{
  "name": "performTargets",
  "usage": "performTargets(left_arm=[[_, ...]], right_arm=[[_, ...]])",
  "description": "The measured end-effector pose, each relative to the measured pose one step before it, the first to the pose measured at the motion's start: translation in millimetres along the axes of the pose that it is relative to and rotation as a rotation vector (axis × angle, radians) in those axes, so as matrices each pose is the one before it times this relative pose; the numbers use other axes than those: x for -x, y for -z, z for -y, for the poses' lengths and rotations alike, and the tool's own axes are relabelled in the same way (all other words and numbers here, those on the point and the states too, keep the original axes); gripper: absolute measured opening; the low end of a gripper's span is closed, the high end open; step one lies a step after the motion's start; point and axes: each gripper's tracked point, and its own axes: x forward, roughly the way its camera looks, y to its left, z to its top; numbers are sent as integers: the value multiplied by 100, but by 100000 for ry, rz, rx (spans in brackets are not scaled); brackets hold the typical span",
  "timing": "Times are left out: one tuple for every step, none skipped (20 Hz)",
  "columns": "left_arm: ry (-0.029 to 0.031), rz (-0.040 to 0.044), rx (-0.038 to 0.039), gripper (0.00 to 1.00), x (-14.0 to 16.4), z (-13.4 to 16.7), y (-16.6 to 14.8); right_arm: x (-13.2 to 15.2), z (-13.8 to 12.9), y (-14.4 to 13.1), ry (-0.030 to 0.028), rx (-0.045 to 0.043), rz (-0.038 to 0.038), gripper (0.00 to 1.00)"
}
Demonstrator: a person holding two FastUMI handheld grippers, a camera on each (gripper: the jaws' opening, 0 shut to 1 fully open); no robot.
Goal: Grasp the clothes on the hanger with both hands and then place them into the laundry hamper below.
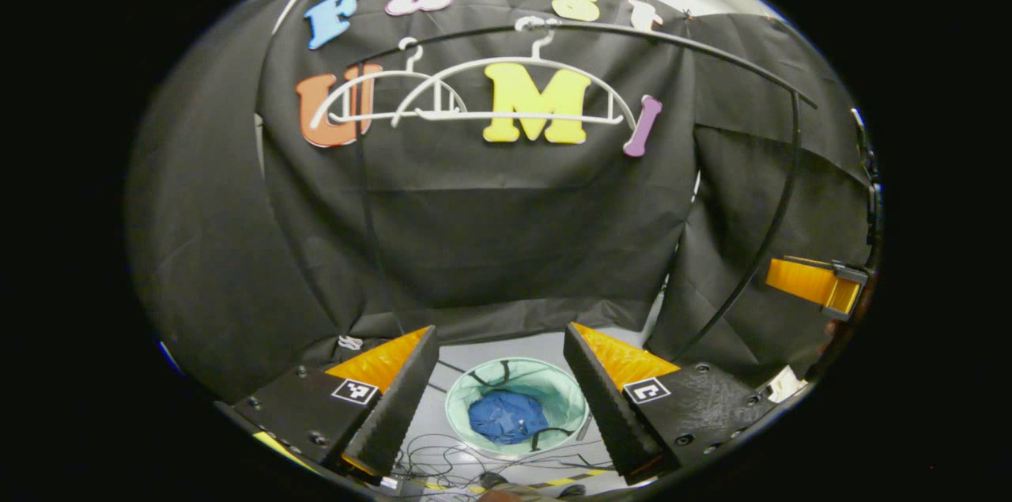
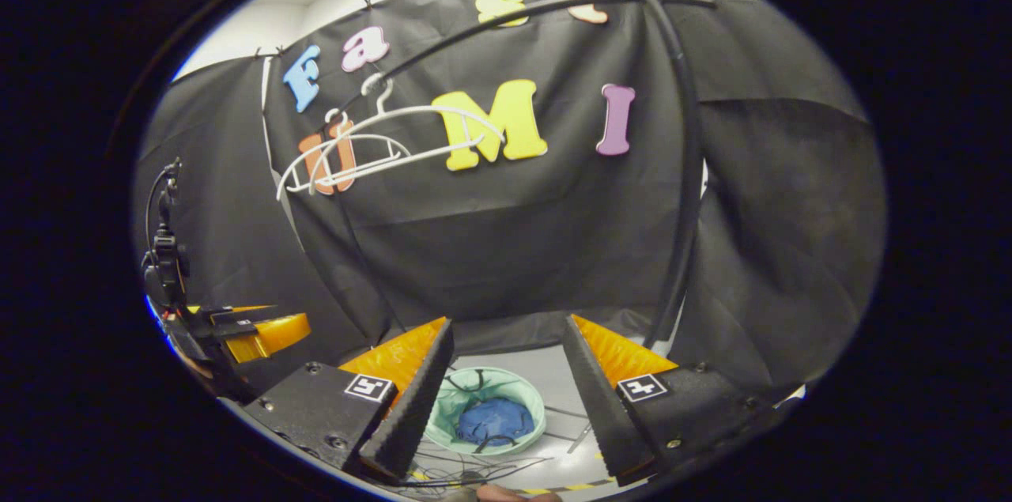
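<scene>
Blue clothes (image 1: pixel 506 416) are seen bunched at the bottom of the hamper (image 1: pixel 553 387), a pale green round bin standing on the grey floor (image 1: pixel 545 345) below the rail (image 1: pixel 711 51). In the right gripper view the same clothes (image 2: pixel 494 417) lie inside the hamper (image 2: pixel 528 399), framed between the fingers. Two white hangers (image 1: pixel 474 95) are hung bare on the rail, side by side and overlapping; in the right gripper view the hangers (image 2: pixel 371 146) are tilted. The left gripper (image 1: pixel 501 375) is held released, fingers spread wide with nothing between them, high above the hamper. The right gripper (image 2: pixel 506 383) is likewise released and grasps nothing. At the right edge of the left gripper view, part of the right gripper (image 1: pixel 814 284) is visible. The left gripper (image 2: pixel 237 332) is noted at the left edge of the right gripper view. Thin black cables (image 1: pixel 443 458) are strewn on the floor beside the hamper.
</scene>
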Motion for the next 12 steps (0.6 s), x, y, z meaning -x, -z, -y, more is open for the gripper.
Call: performTargets(left_arm=[[-2320,4975,778,97,1915,64,-1320],[-1924,5174,285,97,1916,226,-1338],[-1751,5626,219,100,1501,151,-1697],[-1200,6511,-21,92,1843,379,-2127],[-1057,6498,-201,92,1785,246,-1404],[-635,6803,-744,92,1409,165,-1639],[-720,8155,-935,92,1502,12,-1827],[-1647,6503,-562,92,523,-136,-1249],[-1935,3726,58,93,569,-206,-947],[-1345,3276,-763,94,818,-422,-917],[-1179,2851,-1335,94,186,-276,-1008],[-1006,3551,-1659,95,-118,-294,-1076]], right_arm=[[903,127,-1004,-432,751,3091,89],[1616,410,-975,-816,822,3382,89],[1569,396,-871,-576,927,3458,90],[1423,169,-1211,-1008,1076,3909,90],[1204,255,-1109,-465,1256,4058,95],[1131,420,-1193,400,1261,4373,99],[816,585,-1263,1136,229,4705,100],[893,264,-1287,37,-724,4562,100],[1003,135,-1222,-386,-1156,4257,100],[864,184,-1090,-170,-1053,3512,99],[259,154,-775,227,-313,3329,99],[185,312,-794,1408,707,2477,99]])
